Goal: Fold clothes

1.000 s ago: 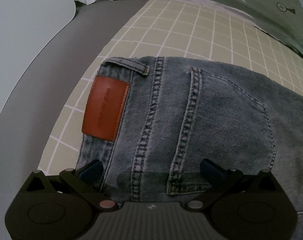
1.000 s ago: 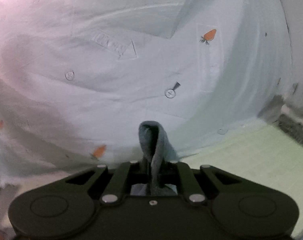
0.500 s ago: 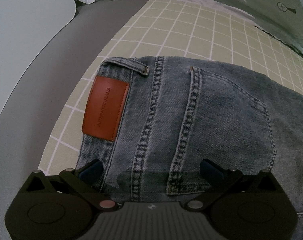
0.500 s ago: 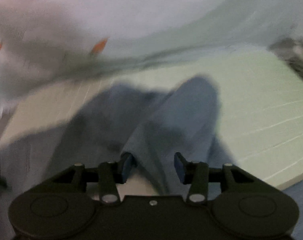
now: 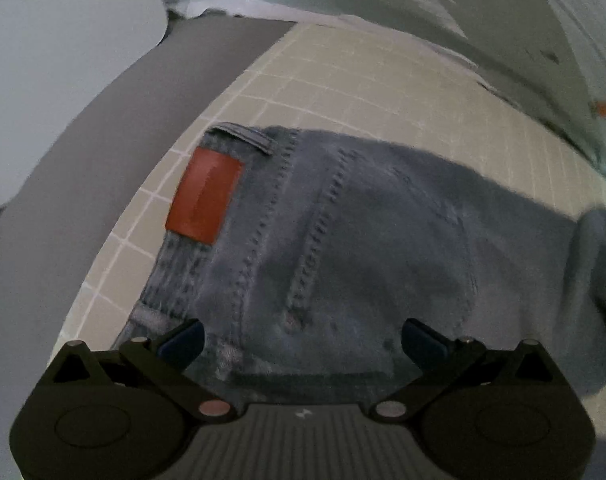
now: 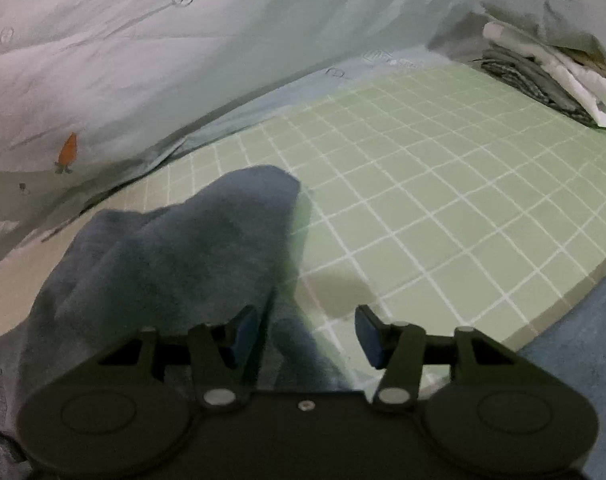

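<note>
Left gripper (image 5: 303,338) fingers spread wide, empty over the jeans (image 5: 363,248); right gripper (image 6: 307,330) fingers parted, empty, denim bunched toward 10 o'clock.

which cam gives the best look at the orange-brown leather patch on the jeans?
Left wrist. The orange-brown rectangular leather patch sits unobstructed on the waistband of the blue denim jeans, beyond the open left tongs, though slightly blurred. The right wrist view shows only a rumpled part of the jeans; no patch.

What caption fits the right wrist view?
Right gripper open over denim fabric lying on green grid mat.
</note>
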Available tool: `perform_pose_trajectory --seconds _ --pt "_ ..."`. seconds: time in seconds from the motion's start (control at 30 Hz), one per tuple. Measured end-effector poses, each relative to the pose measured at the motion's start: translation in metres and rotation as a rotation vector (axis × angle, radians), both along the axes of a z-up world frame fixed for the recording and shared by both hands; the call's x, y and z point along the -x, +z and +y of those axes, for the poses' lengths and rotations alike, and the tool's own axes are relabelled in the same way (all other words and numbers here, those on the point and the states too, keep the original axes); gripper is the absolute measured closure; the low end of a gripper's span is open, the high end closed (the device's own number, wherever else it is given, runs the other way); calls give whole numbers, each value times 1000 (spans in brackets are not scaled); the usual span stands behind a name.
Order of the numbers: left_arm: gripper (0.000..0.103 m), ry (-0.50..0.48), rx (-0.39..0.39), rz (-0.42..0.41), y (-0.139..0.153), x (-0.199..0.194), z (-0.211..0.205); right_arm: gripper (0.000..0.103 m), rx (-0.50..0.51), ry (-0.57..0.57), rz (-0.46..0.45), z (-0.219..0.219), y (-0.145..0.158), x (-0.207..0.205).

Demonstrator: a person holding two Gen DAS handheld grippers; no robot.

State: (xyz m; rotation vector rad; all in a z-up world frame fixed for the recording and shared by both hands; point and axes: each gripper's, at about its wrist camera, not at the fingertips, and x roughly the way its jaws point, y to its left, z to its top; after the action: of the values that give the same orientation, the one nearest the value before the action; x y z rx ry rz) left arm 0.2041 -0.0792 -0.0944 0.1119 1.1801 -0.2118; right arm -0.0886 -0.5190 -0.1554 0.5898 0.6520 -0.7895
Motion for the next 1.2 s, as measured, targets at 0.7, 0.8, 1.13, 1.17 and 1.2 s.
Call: perform_pose_trajectory --seconds 0.7,0.8,1.13,1.17,1.2 --pt "0 -94 -10 15 6 116 -124 99 566 135 92 -129 91 22" --pt "0 -95 -25 22 4 123 -122 84 583 53 168 -141 81 31" --pt "0 -22 -37 55 -4 126 -94 21 291 -85 233 -124 11 66" --pt "0 -24 -40 54 -4 127 -93 20 251 -81 232 -116 3 67" --pt "0 -27 -43 52 -4 127 -93 18 212 -78 230 -108 -5 68"
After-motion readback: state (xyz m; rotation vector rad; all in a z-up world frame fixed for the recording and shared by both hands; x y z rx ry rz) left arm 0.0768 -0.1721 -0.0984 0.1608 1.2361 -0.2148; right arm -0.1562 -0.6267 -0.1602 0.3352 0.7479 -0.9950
